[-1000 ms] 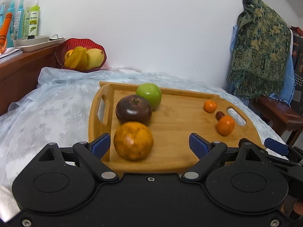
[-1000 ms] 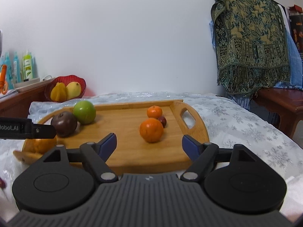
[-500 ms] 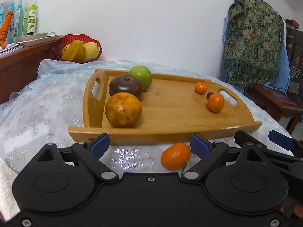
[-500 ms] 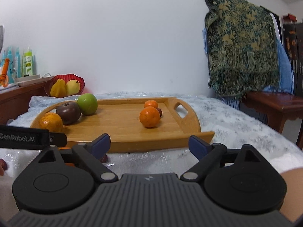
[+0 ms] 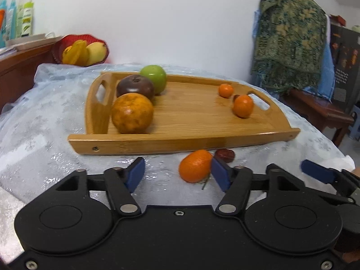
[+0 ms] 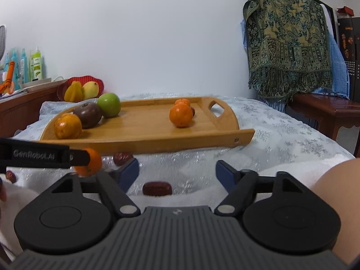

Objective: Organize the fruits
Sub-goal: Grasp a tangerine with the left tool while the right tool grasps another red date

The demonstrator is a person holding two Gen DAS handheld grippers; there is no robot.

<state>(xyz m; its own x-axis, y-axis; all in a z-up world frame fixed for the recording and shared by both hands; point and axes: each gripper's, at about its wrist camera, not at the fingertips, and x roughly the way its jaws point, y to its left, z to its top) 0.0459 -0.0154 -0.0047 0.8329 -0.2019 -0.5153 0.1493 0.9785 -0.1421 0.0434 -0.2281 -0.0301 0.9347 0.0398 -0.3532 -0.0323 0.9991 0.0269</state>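
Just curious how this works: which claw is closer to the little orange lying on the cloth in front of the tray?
Left. The left claw is open, the mandarin by its right finger. The right claw sits further right, over a red date.

Honey-brown bamboo tray: on it a green apple, dark maroon fruit, mottled orange. Before it, a bright-orange mandarin (tablecloth pale, snowflake-patterned). Beyond it, red bowl.
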